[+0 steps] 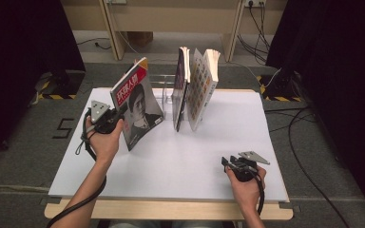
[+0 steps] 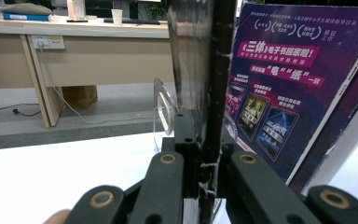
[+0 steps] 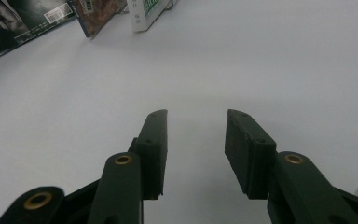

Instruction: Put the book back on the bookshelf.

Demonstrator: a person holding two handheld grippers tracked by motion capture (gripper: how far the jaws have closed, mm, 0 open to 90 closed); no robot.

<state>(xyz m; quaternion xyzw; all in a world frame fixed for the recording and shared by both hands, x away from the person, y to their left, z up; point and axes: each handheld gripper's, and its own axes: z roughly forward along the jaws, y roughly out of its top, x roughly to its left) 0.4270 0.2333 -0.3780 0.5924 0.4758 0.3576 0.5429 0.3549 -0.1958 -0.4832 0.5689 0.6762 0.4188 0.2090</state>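
Magazine (image 1: 138, 107) edge-on between left tool (image 2: 205, 154) pads

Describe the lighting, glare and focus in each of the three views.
High view: evenly lit white table, dark curtains at both sides, soft overall. Left gripper view: the magazine clamped in the left gripper is close, with glare down its glossy cover; the purple book behind reads sharper. Right gripper view: the right gripper is slightly soft, casting a faint shadow on the table.
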